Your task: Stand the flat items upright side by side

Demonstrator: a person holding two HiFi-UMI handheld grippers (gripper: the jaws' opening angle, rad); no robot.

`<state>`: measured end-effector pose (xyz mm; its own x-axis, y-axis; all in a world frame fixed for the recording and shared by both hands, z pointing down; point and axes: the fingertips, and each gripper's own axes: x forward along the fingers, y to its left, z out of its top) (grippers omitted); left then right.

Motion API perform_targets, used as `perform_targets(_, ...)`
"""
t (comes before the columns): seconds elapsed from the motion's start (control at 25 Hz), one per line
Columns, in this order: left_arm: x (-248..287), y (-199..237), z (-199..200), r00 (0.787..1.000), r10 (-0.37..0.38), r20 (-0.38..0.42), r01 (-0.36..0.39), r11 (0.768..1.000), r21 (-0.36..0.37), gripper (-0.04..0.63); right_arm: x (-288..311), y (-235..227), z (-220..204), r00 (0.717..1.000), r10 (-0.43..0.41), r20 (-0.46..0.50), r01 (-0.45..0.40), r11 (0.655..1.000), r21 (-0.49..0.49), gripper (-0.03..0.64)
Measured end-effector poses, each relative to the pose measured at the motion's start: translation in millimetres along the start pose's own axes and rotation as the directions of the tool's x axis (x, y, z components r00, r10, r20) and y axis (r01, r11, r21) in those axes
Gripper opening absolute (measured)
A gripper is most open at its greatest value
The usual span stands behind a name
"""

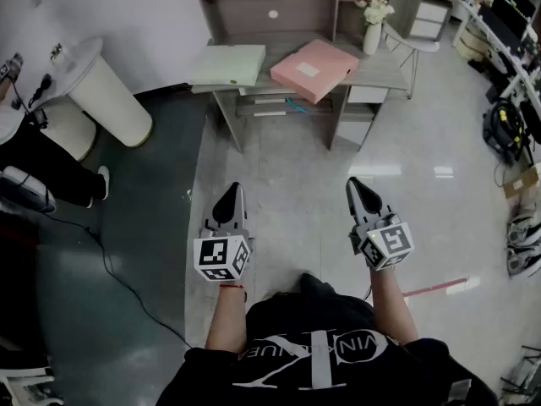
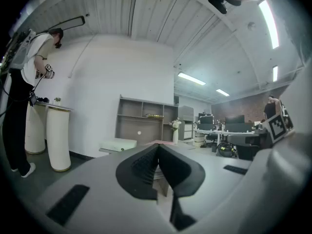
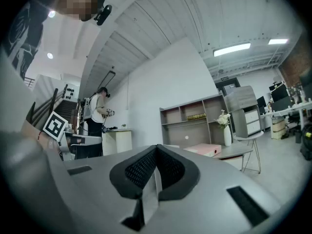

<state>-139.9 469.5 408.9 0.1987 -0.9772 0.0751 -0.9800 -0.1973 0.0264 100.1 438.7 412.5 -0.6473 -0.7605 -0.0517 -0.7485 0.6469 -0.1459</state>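
Nothing is done yet: the pale green box (image 1: 228,64) and pink box (image 1: 314,69) both lie flat on the far desk (image 1: 389,68); the left gripper (image 1: 230,194) and right gripper (image 1: 359,189), clenched and empty, are well apart from them

The only lettering is a large white print across the chest of the person's black T-shirt (image 1: 313,358), seen upside down in the head view; only fragments such as "VIN K" can be read. The left marker cube (image 1: 222,258) and right marker cube (image 1: 389,244) carry black-and-white square codes, no letters. The pale label (image 1: 306,69) on the pink box (image 1: 325,57) is too small to read.
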Motion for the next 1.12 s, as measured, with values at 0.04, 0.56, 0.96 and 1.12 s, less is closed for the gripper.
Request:
perform_targets(0.04, 1, 0, 1, 1.000, 0.001, 0.005, -0.001, 1.000, -0.001, 0.005, 0, -3, -1, 1.000, -0.005, -0.008, 0.005, 1.000, -0.011, 0.008)
perform_targets(0.56, 20, 2, 12, 0.999, 0.034, 0.027, -0.033, 0.999, -0.037, 0.005, 8, -24, -4, 0.998, -0.010, -0.068, 0.003, 0.995, -0.097, 0.009)
perform_targets(0.96, 36, -12, 11, 0.999, 0.008, 0.040, -0.006, 0.998, -0.060, 0.093, 17, -53, -12, 0.996, -0.015, -0.089, 0.010, 0.999, -0.054, 0.144)
perform_targets(1.12, 39, -8, 6, 0.999, 0.030, 0.033, -0.028, 0.997, -0.074, 0.143, 18, -58, -21, 0.994, -0.004, -0.112, -0.001, 0.999, -0.048, 0.152)
